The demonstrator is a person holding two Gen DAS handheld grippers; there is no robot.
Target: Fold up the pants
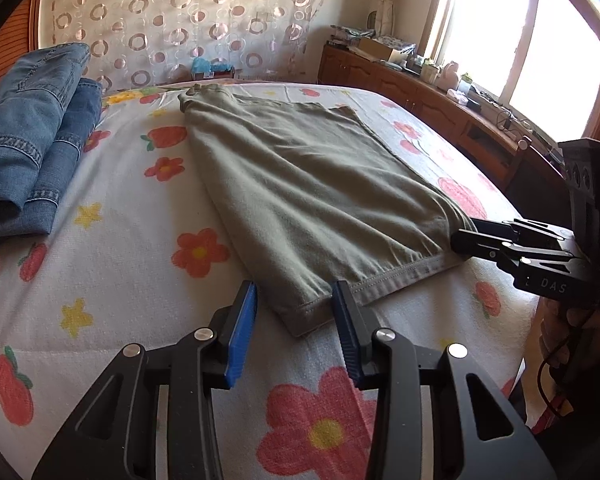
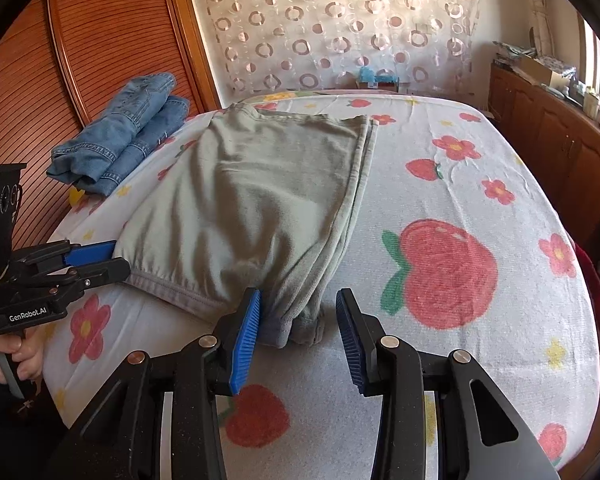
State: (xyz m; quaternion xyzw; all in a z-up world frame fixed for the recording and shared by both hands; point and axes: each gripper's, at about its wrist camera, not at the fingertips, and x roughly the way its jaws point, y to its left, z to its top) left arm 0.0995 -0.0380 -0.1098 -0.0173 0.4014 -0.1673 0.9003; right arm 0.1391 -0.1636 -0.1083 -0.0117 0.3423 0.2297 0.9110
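Note:
Olive-green pants (image 1: 300,196) lie folded flat on the flower-print bed sheet (image 1: 120,240); they also show in the right wrist view (image 2: 244,200). My left gripper (image 1: 294,300) is open, its blue pads either side of the near left waistband corner. My right gripper (image 2: 298,312) is open around the near right corner, where the layered edges bunch up. In the left wrist view the right gripper (image 1: 466,236) sits at that corner. In the right wrist view the left gripper (image 2: 116,258) sits at the left corner.
A pile of folded blue jeans (image 1: 32,140) lies at the bed's far left, next to a wooden slatted door (image 2: 80,60). A wooden cabinet (image 1: 440,108) with clutter runs under the window on the right. A circle-patterned curtain (image 1: 180,20) hangs behind the bed.

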